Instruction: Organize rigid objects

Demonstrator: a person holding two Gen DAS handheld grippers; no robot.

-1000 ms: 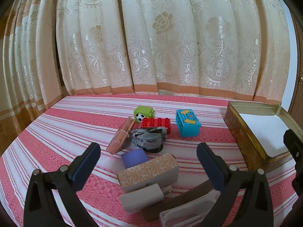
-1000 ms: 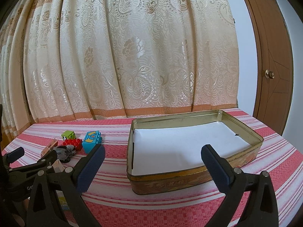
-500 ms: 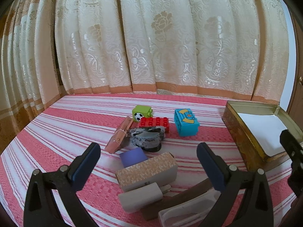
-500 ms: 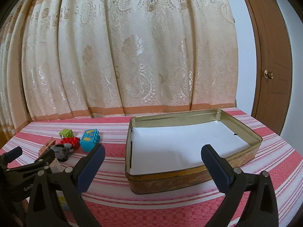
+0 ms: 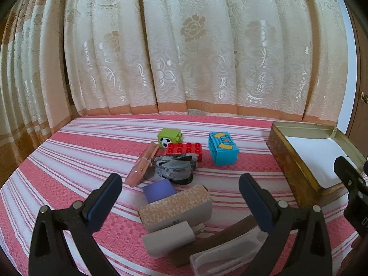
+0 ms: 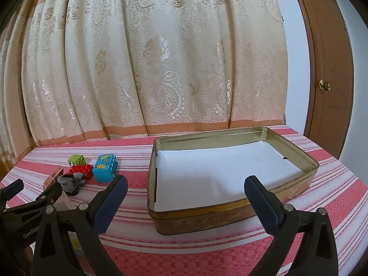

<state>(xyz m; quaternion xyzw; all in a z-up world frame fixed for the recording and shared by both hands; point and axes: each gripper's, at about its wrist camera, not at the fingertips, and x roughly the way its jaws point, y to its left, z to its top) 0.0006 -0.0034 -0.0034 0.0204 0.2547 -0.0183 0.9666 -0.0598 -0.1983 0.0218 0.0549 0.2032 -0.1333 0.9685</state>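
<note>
The pile of rigid objects, patterned box (image 5: 176,207) nearest, lies on the striped desk (image 5: 69,161) left of the paper-lined tin (image 6: 230,216), unmoved. Left tool (image 5: 179,197) hovers over it, right tool (image 6: 184,197) before the tin; both stay spread wide, holding nothing.

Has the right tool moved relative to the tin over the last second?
Yes, slightly. In the right wrist view the tin has slid left and down between the tool fingers, so it drifted rightward.

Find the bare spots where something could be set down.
Free: the white paper floor of the tin, inside its walls; the striped cloth left of the pink case; the strip between blue block and tin. Crowded: the heap from red brick to patterned box.
</note>
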